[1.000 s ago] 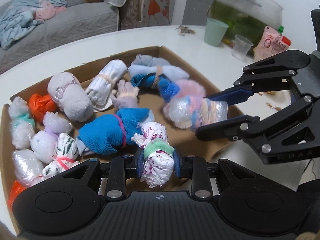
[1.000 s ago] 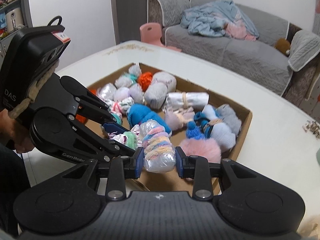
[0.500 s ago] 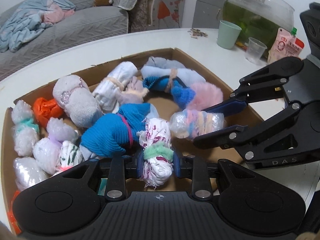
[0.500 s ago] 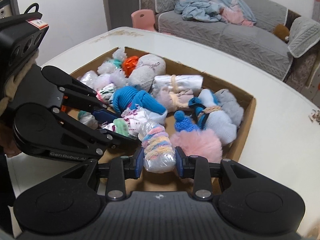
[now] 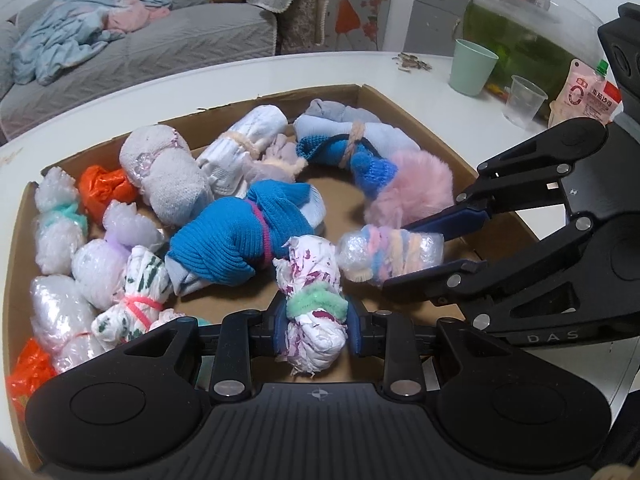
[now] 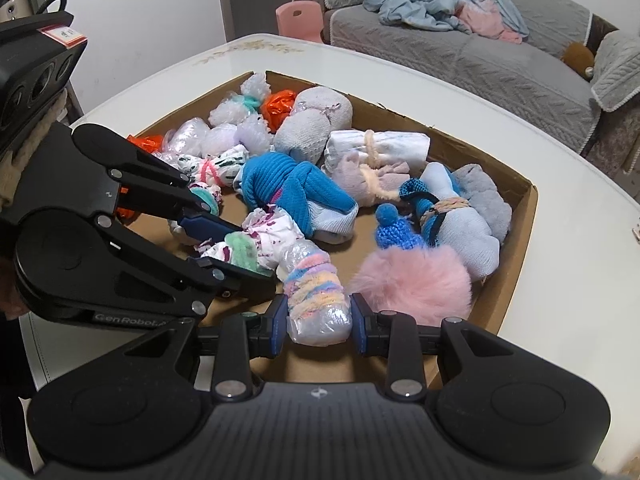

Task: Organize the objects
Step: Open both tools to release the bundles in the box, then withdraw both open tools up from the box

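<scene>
A cardboard box (image 5: 404,106) on a white table holds several tied bundles of socks and plastic wrap. My left gripper (image 5: 316,330) is shut on a white bundle with purple spots and a green tie (image 5: 312,300), low over the box's near side. My right gripper (image 6: 318,322) is shut on a clear plastic bundle wound with pastel yarn (image 6: 316,296). The two held bundles sit side by side, almost touching. In the left wrist view the right gripper (image 5: 432,246) comes in from the right with the pastel bundle (image 5: 390,254). In the right wrist view the left gripper (image 6: 236,244) comes in from the left.
In the box lie a blue sock bundle (image 5: 244,240), a pink fluffy ball (image 5: 412,188), a grey sock roll (image 5: 168,172), orange plastic (image 5: 106,192) and several wrapped bundles. On the table stand a green cup (image 5: 472,66), a clear cup (image 5: 522,98) and a fish tank (image 5: 524,36).
Both grippers have moved forward and lower over the box with their bundles still held. The two held bundles are now closer together.
</scene>
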Available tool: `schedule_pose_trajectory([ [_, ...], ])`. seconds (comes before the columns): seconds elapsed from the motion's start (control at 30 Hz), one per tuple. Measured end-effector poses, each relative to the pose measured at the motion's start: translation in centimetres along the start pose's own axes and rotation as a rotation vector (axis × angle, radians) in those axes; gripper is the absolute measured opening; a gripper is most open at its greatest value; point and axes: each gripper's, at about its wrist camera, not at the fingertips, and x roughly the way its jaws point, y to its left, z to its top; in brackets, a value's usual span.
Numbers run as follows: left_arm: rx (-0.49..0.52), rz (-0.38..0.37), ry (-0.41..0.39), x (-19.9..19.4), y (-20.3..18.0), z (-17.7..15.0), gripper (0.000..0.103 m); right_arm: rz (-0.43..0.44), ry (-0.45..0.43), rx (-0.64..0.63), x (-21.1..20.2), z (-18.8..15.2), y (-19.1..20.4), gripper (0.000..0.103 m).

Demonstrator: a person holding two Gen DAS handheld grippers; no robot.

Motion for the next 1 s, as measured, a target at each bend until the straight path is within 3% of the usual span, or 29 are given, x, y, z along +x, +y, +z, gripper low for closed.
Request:
schedule_pose_trajectory([
  [0.17, -0.010, 0.010, -0.003, -0.1, -0.1, -0.1, 0.044, -0.011, 0.011, 0.010, 0.1, -0.1, -0.1, 0.030],
  [0.3, -0.010, 0.051, -0.002, -0.3, 0.0, -0.2, 0.061, -0.028, 0.021, 0.020, 0.1, -0.3, -0.1, 0.034],
  [0.4, -0.033, 0.083, -0.004, -0.5, 0.1, -0.3, 0.067, -0.042, 0.023, 0.038, -0.1, -0.3, -0.1, 0.037],
  [1.0, -0.182, 0.135, -0.092, -2.8, 1.0, -1.8, 0.069, -0.104, 0.008, 0.194, -1.1, -0.4, 1.0, 0.044],
])
